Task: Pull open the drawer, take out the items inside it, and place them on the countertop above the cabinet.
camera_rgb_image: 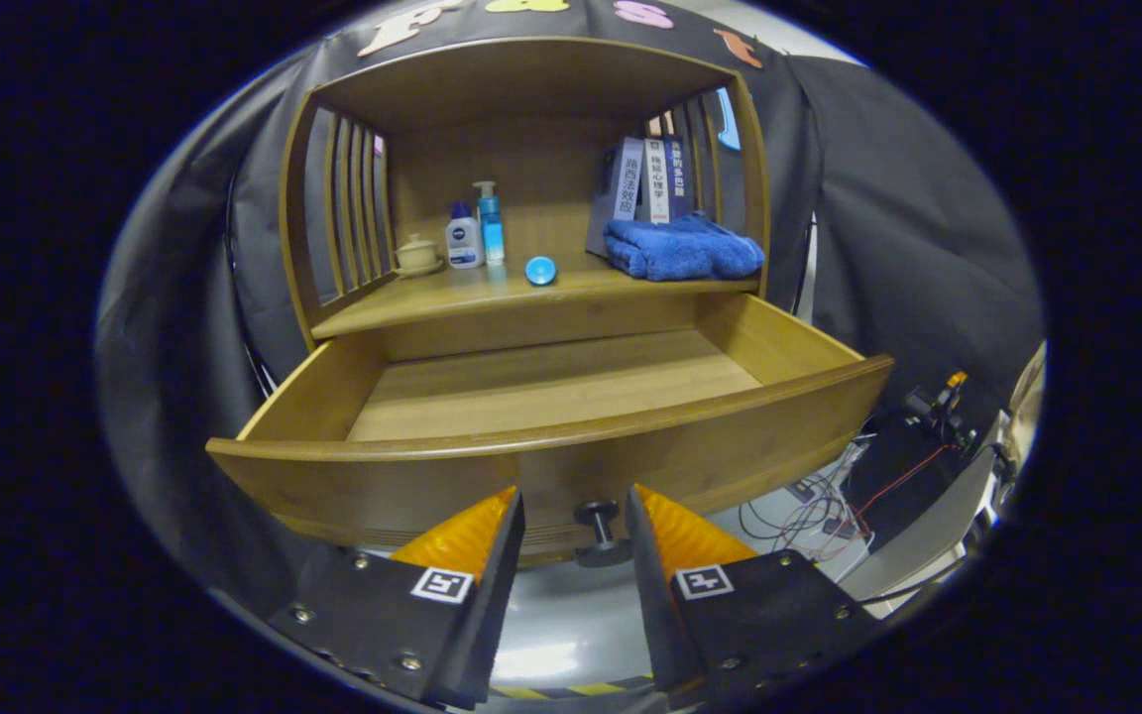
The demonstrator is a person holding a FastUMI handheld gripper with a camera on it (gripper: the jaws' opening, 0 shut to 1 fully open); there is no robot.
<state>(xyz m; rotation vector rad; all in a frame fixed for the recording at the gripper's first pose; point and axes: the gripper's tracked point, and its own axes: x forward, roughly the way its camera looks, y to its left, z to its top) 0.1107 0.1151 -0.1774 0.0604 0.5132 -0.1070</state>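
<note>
Two fingers: my gripper (571,516) is spread wide and holds nothing; the dark round knob (599,518) on the drawer front sits between the fingertips, untouched as far as I can tell.
Drawer: the wooden drawer (551,461) is pulled well out of the cabinet, its curved front edge just ahead of my fingers, its long axis running left to right across my line of reach.
Inside the drawer: the floor I can see is bare wood; the strip right behind the front edge is hidden, so I cannot tell if anything lies there.
Countertop: the countertop (492,297) lies beyond and above the drawer's back edge.
On the countertop: a folded blue towel (682,250) at the right edge, books (645,178) upright behind it, a small blue cap (540,270) near the front edge, two bottles (475,230) and a small lidded cup (417,255) toward the left back corner.
In the way: the drawer front itself; I judge I must lift above it to look or reach in.
</note>
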